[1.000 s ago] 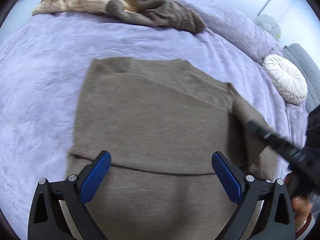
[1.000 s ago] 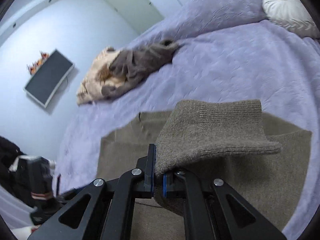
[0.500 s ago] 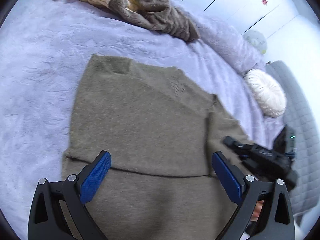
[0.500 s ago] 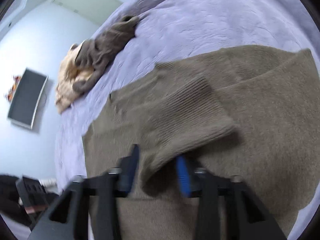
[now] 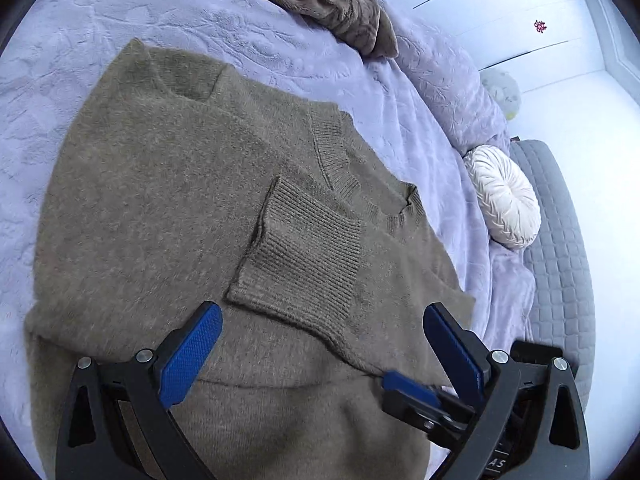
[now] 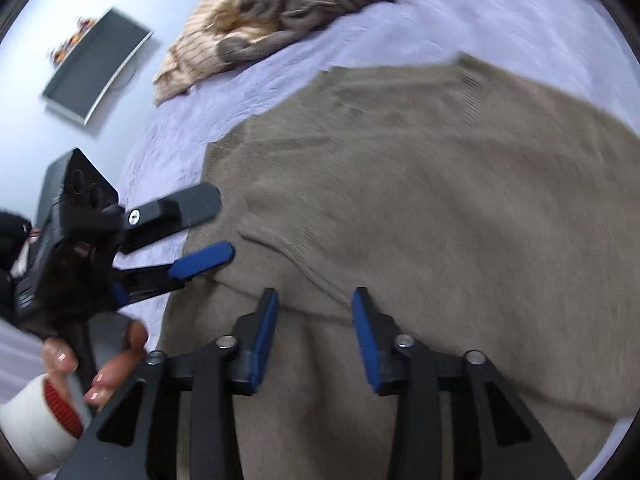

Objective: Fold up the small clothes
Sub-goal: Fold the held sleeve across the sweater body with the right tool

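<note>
An olive-brown knit sweater (image 5: 168, 184) lies flat on the lilac bedspread (image 5: 60, 60). One sleeve is folded across its body, and the ribbed cuff (image 5: 308, 248) rests near the neckline. My left gripper (image 5: 320, 344) hovers open just above the sweater's lower part, its blue pads wide apart and holding nothing. In the right wrist view the sweater (image 6: 440, 200) fills the frame. The jaws of my right gripper (image 6: 316, 320) are opening over a fold edge with no cloth between the pads. The left gripper (image 6: 212, 228) shows there at the sweater's left edge.
A heap of beige striped and grey-brown clothes (image 6: 280, 20) lies at the far side of the bed. A round white cushion (image 5: 502, 196) rests by a grey quilted headboard (image 5: 560, 240). A screen (image 6: 96, 68) hangs on the wall. A hand (image 6: 112, 360) in a white sleeve holds the left gripper.
The right gripper carried the sleeve cuff over the sweater's body, let it go and pulled back toward the hem. Both grippers dropped closer to the sweater. The left stayed open.
</note>
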Demonstrator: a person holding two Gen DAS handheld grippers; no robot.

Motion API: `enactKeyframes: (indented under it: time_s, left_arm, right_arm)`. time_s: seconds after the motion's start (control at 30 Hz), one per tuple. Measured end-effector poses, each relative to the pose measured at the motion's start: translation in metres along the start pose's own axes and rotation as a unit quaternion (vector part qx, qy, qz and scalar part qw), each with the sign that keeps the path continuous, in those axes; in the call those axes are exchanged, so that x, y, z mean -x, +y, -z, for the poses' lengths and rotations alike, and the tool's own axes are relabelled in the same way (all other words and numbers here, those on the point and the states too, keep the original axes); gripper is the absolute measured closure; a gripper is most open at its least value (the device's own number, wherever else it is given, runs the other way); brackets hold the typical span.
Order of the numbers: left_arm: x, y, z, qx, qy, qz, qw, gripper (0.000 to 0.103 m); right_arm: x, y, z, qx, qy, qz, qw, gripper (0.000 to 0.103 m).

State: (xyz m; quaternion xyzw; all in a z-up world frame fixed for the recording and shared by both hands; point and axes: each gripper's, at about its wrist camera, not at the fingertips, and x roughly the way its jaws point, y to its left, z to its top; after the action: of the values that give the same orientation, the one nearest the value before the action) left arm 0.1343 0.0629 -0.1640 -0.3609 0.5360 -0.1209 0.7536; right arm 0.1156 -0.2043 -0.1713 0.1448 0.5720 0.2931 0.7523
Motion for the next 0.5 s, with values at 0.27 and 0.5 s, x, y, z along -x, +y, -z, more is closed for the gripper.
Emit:
enactKeyframes:
  time_s: [0.27,0.5]
  left_arm:
    - [-0.021,-0.013,-0.009,0.007,-0.007,-0.022,0.9997,0.035]
    - [-0.029,-0.018,-0.015,0.013,0.002,0.017,0.9998,0.096]
  right_arm:
    - [0.064,-0.11,0.067,-0.215,-0.05,-0.022,0.975,0.058]
    - [0.073,-0.143,0.087,-0.323,-0.115,-0.09,0.935,0.057]
